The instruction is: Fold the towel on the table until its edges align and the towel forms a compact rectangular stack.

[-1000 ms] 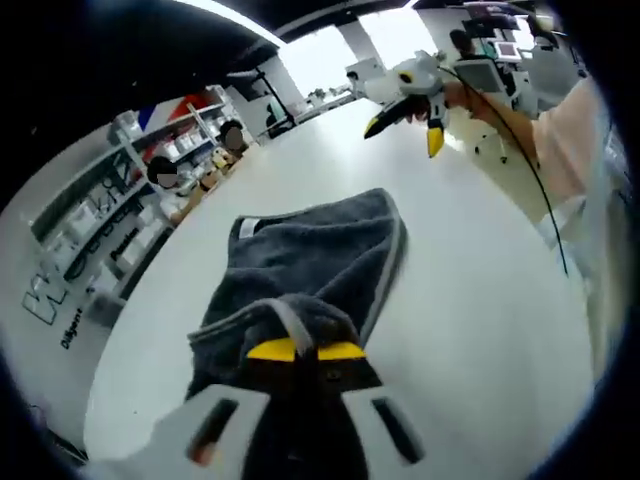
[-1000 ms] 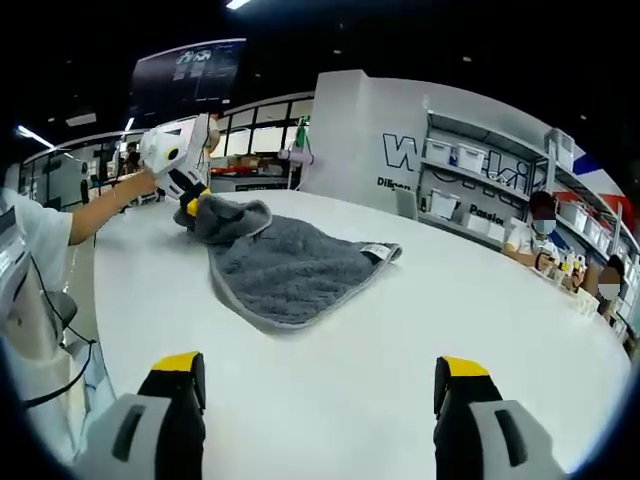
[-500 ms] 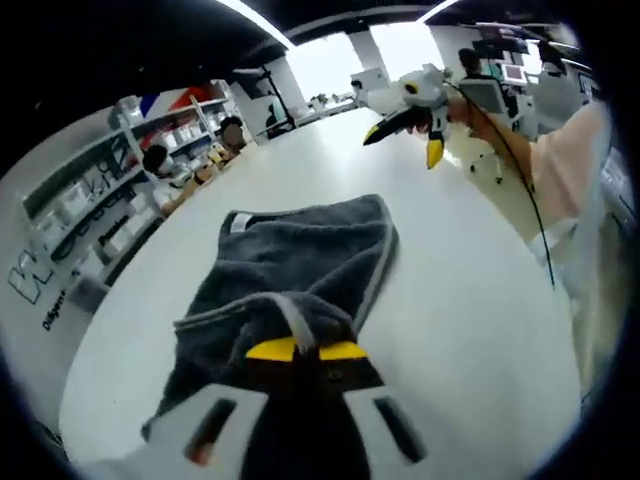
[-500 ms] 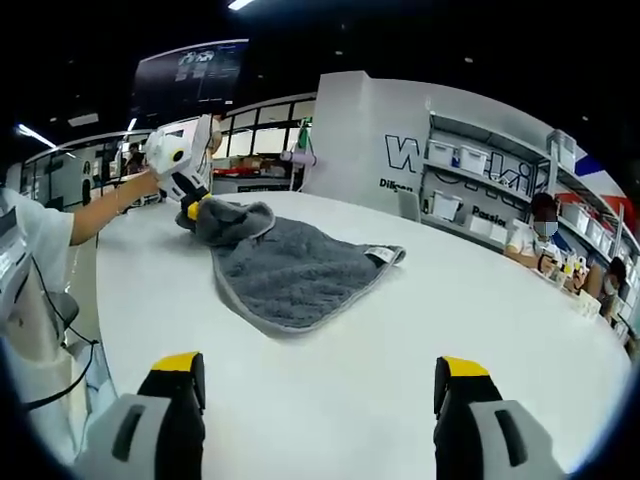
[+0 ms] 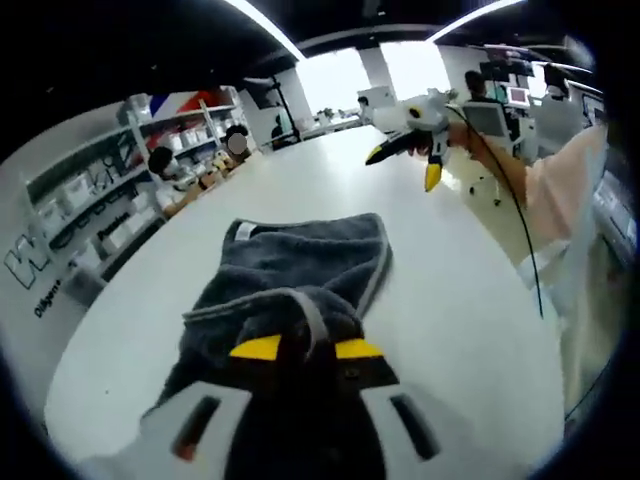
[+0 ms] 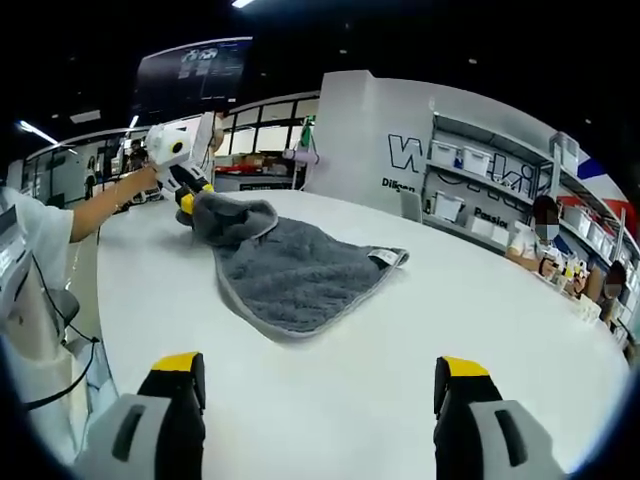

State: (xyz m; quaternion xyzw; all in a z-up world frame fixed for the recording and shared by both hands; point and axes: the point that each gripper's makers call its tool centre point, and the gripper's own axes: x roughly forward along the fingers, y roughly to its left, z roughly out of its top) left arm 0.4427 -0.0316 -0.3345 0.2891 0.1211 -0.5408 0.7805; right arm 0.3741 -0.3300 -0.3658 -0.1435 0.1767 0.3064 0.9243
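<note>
A dark grey towel (image 5: 300,270) with a lighter hem and a small white label lies on the white table (image 5: 470,300). My left gripper (image 5: 298,349) is shut on one bunched corner of it, lifted slightly off the table. From the right gripper view the same towel (image 6: 290,270) spreads out flat from that raised corner, where the left gripper (image 6: 186,192) pinches it at the far left. My right gripper (image 6: 318,378) hovers open above bare table, well short of the towel's near hem. In the left gripper view the right gripper (image 5: 415,160) hangs in the air beyond the towel.
Shelving with white bins (image 6: 470,180) lines the wall beyond the table. Seated people (image 6: 540,235) are at the table's far side. A person's sleeve and a cable (image 5: 555,200) run along the right of the left gripper view. Desks and monitors (image 5: 500,95) stand behind.
My left gripper has raised and pulled the towel's pinched corner a little, so the bunched end stands higher. The right gripper has stayed open, nearly still.
</note>
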